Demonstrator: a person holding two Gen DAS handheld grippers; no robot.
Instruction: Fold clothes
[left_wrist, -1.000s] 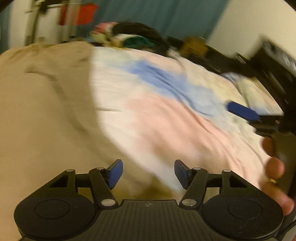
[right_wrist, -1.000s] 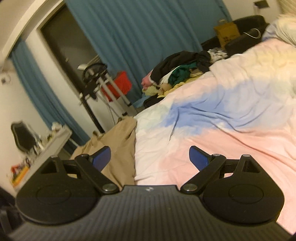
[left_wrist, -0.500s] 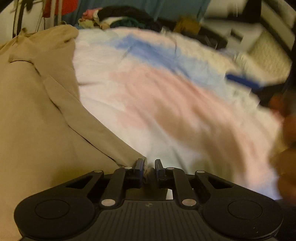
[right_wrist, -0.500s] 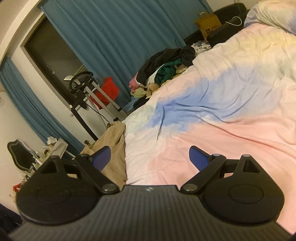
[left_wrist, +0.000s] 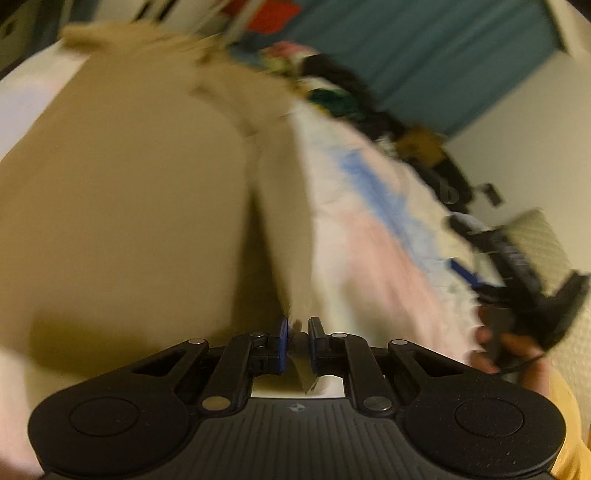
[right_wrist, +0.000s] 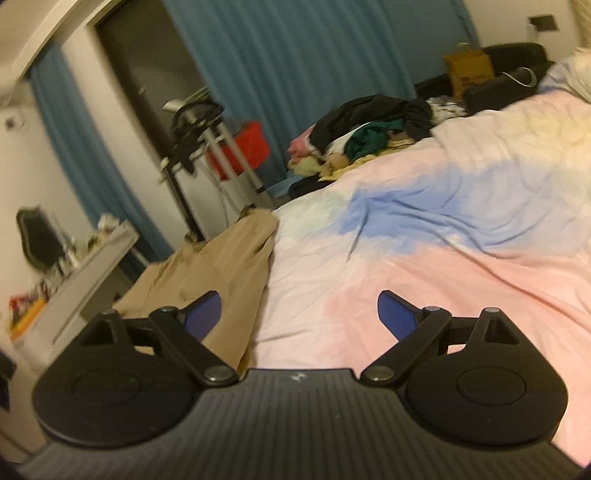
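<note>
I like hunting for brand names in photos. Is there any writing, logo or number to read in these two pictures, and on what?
No readable words or numbers.
Left gripper: a small round emblem on its body, no letters.
Right gripper: the same small emblem.
Yellow bag: any print is too blurred.
Cluttered shelf: items too small.

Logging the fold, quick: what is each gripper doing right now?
Left gripper: shut on the tan garment, pinching its edge.
Right gripper: open, holding nothing, above the bedspread.
</note>
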